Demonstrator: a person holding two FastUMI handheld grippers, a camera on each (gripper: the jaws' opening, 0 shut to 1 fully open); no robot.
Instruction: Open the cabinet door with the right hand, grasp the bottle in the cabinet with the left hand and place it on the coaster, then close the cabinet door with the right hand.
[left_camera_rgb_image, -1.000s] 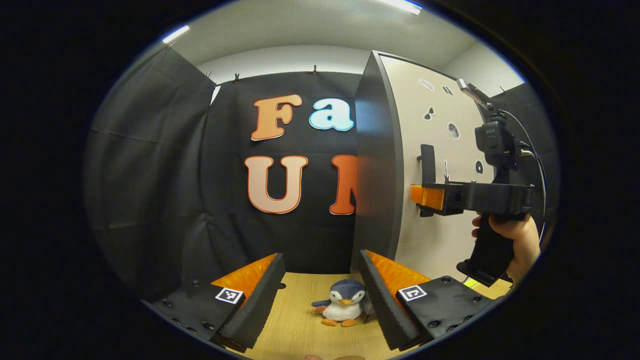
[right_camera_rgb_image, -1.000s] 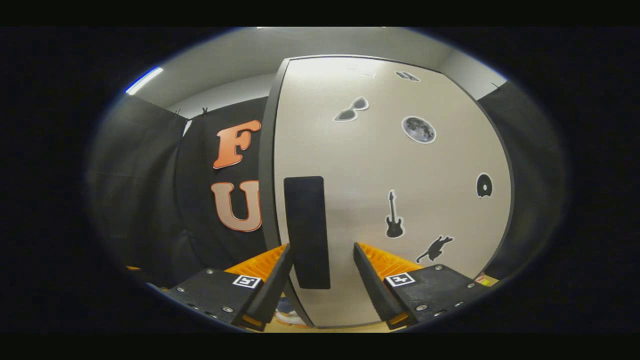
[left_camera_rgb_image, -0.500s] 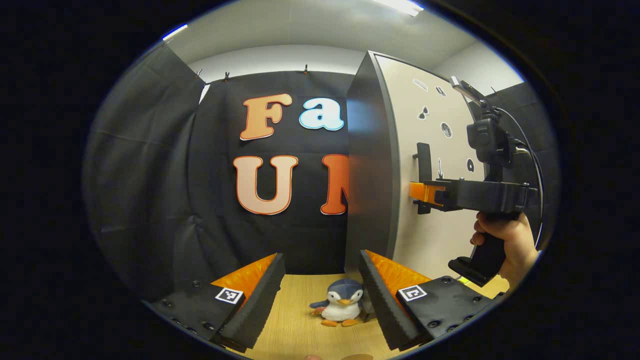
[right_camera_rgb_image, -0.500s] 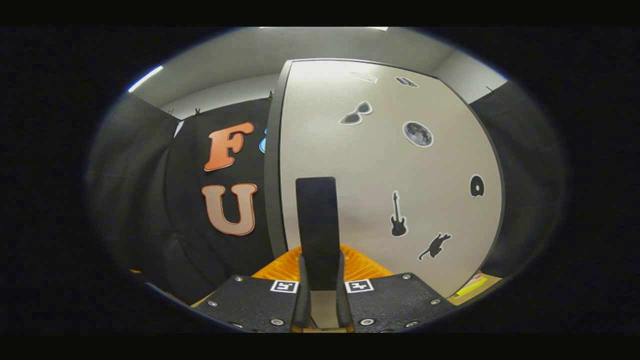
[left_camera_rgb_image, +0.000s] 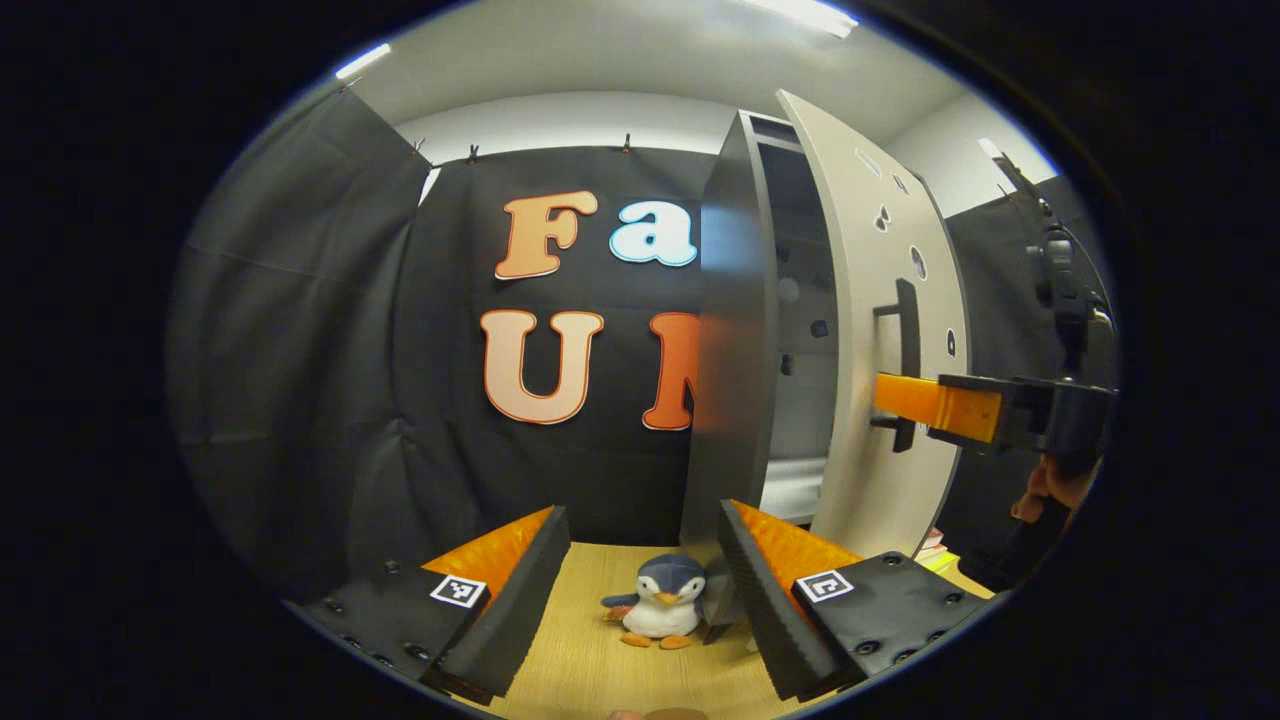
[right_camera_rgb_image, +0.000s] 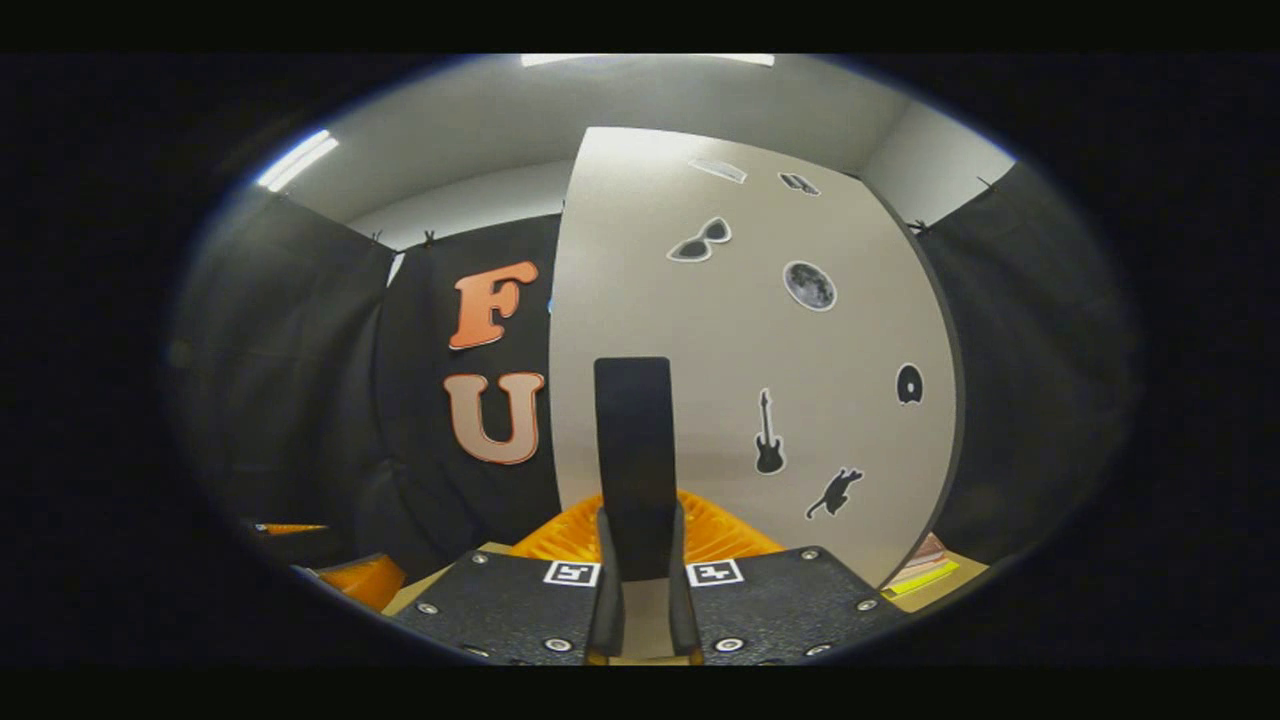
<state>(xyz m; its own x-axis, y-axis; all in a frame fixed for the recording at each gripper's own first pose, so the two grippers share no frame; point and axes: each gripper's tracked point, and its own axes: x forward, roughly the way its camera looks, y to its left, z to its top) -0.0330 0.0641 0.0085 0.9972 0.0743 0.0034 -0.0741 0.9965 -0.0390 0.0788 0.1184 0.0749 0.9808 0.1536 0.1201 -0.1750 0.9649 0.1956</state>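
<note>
Booth: black cloth hangs on the walls behind a pale wooden worktop (left_camera_rgb_image: 590, 660), with strip lights on the ceiling above.
Cabinet (left_camera_rgb_image: 735, 330): a tall dark-sided box standing on the worktop, at the right of the left gripper view.
Door (right_camera_rgb_image: 740, 350): pale, with small dark stickers on its face (sunglasses, a moon, a guitar, a cat among them). In the left gripper view it stands swung partly out from the cabinet, and a gap shows between the door's edge and the cabinet's side.
Handle (right_camera_rgb_image: 633, 450): a dark upright bar on the door's face, near the edge that has swung away from the cabinet.
Right gripper (right_camera_rgb_image: 637, 590): its jaws are closed onto the lower part of the handle, one finger pressing each side. From the left gripper view it (left_camera_rgb_image: 925, 400) reaches in level from the right to the handle, with part of a hand (left_camera_rgb_image: 1050, 485) under its body.
Left gripper (left_camera_rgb_image: 640, 590): jaws spread wide, holding nothing and touching nothing, low over the worktop and facing the cabinet's near corner.
Cabinet inside: through the gap a pale shelf (left_camera_rgb_image: 795, 480) shows low down, with dim small shapes above it that I cannot make out.
Bottle: cannot be picked out in the part of the inside that shows.
Penguin (left_camera_rgb_image: 658, 605): a small plush toy standing on the worktop, just beside the cabinet's foot, seen between the left gripper's fingers (not touching them).
Other things: a few flat books (right_camera_rgb_image: 925, 565) lie on the worktop just past the door's lower right corner.
</note>
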